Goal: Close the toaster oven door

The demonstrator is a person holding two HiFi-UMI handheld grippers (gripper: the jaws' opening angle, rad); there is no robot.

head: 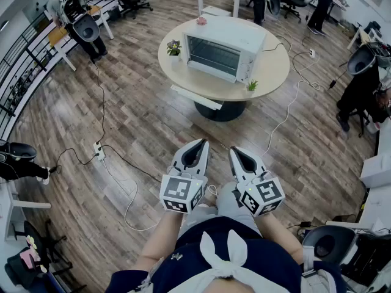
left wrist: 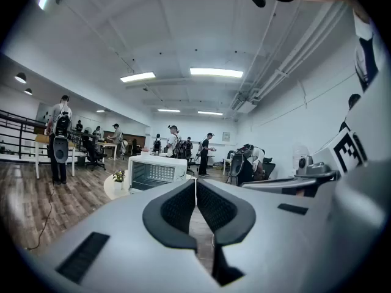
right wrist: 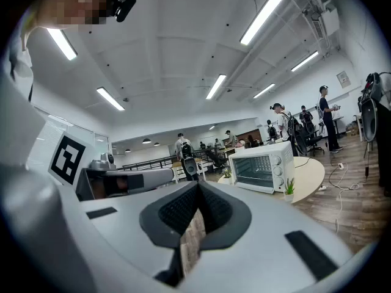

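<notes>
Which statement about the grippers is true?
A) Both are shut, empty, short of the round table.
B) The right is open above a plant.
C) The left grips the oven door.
A: the left gripper and right gripper both have jaws together on nothing, with floor between them and the table.

Toaster oven (head: 225, 52) knob markings too small to read, table pedestal (head: 223, 112) partly hidden

left tool (head: 200, 144) + right tool (head: 234, 151): grey, black-white markers | top (head: 227, 229): navy, white bow (head: 221, 253)
</notes>
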